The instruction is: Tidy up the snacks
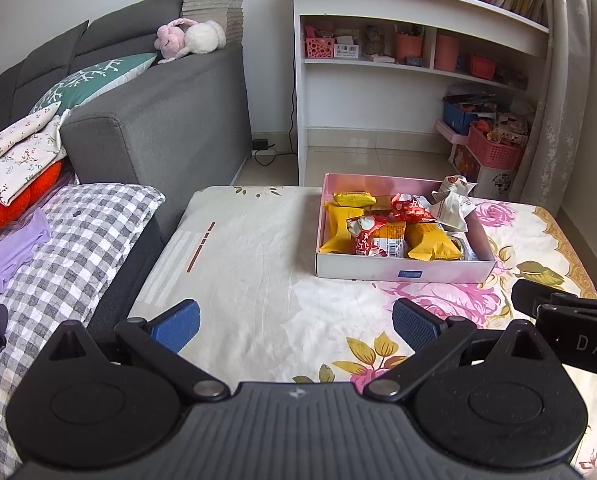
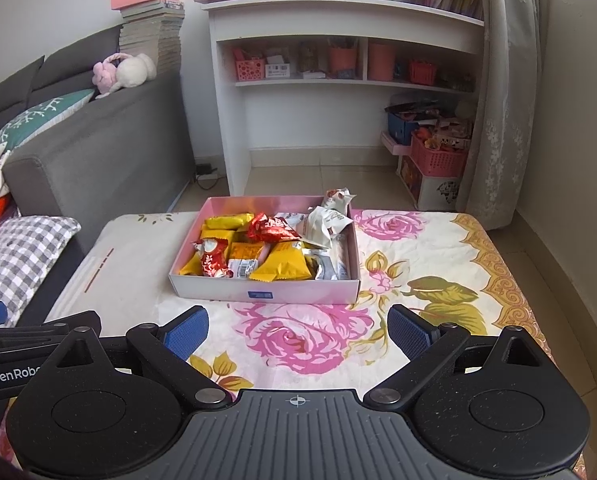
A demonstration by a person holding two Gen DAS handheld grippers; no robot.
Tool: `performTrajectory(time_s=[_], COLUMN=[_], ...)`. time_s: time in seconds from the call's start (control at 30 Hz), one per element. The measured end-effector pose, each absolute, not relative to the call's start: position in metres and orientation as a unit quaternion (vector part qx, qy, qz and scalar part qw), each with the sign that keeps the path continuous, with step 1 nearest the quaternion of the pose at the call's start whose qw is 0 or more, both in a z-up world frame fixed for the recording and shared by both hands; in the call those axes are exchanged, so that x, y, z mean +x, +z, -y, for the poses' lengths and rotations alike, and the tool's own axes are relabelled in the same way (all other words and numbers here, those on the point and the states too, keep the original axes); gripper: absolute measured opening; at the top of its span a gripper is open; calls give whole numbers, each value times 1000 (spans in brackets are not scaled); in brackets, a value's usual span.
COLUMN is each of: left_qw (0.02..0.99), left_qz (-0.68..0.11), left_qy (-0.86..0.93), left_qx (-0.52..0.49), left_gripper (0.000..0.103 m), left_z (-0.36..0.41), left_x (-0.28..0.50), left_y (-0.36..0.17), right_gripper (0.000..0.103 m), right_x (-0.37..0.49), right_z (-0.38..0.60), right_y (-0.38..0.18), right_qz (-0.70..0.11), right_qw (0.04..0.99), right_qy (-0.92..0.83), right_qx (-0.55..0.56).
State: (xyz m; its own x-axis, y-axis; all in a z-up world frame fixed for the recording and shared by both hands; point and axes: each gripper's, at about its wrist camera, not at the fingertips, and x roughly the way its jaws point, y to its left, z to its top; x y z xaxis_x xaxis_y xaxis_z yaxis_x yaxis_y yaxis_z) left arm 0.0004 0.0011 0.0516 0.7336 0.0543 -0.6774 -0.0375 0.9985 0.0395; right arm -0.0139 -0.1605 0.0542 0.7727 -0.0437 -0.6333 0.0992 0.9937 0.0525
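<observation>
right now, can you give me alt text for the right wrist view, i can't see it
A shallow pink box full of yellow, red and white snack packets sits on a floral cloth, just ahead of the open, empty right claw. The left claw edges in from the left; behind are a grey sofa and a white shelf unit.

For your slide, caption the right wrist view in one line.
Open right gripper hovers before a pink box of snack packets on a floral cloth.
</observation>
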Motion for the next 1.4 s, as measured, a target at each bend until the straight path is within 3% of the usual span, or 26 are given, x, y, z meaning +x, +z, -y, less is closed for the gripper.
performTrajectory(time_s=[1.4], left_qw=[929], left_qz=[-368], left_qy=[25], left_qx=[6], left_gripper=[103], left_z=[-2], left_x=[1], left_y=[51], right_gripper=[98], right_x=[-14], right_z=[157], right_y=[56], right_qz=[-332], right_qw=[942], right_qy=[-37], right_qx=[41])
